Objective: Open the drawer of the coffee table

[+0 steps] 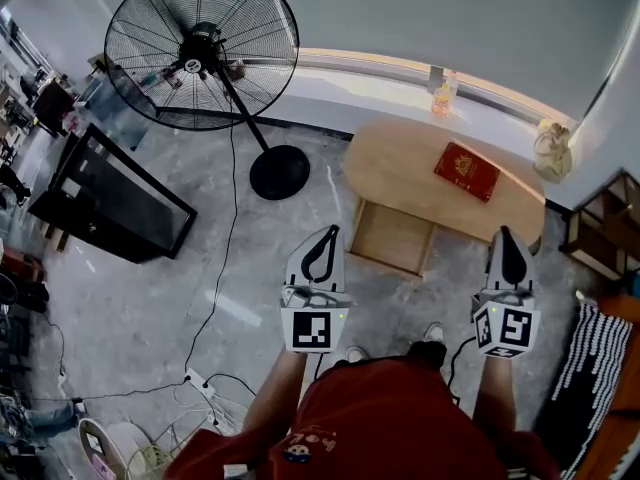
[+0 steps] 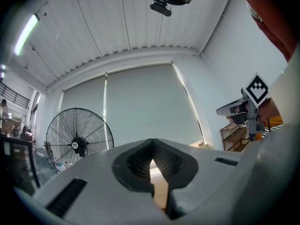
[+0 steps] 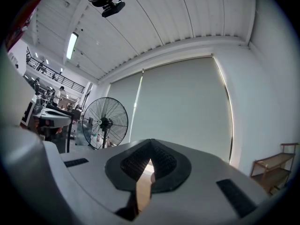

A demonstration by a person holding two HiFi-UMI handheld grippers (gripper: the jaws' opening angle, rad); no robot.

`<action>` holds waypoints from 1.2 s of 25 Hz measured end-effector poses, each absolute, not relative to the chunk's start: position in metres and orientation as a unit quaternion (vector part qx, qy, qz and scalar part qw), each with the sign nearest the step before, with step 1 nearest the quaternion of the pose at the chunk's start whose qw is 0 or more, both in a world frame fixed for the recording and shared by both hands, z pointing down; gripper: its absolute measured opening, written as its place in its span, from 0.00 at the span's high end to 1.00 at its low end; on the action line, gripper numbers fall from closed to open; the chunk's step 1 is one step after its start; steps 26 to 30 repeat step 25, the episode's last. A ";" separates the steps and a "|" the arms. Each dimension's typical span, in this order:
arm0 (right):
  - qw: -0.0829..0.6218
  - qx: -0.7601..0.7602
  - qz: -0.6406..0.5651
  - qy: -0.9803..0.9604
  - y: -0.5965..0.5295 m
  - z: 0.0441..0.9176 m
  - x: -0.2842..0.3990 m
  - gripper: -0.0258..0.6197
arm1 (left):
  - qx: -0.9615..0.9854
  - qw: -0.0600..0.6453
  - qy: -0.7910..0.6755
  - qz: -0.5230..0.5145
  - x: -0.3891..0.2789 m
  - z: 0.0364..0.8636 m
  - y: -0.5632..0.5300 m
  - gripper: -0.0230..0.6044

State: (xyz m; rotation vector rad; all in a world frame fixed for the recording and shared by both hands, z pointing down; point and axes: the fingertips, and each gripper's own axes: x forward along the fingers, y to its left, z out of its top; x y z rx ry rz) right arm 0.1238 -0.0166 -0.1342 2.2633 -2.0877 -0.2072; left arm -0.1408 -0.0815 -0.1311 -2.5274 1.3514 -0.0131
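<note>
The oval wooden coffee table stands ahead of me with a red book on its top. Its drawer is pulled out toward me and looks empty. My left gripper hovers in the air short of the drawer's left corner, jaws shut with nothing between them. My right gripper hangs level near the table's right end, also shut and empty. In the left gripper view the jaws meet along a thin slit; the right gripper view shows the same. Neither gripper touches the table.
A large black standing fan with a round base stands to the left of the table. A black glass stand lies farther left. A wooden shelf and a bag are at the right. Cables and a power strip trail across the floor.
</note>
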 end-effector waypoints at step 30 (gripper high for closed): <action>0.045 0.730 -0.070 -0.679 -0.014 -0.132 0.112 0.97 | -0.872 0.120 0.475 0.002 -0.151 -0.122 -0.078 0.95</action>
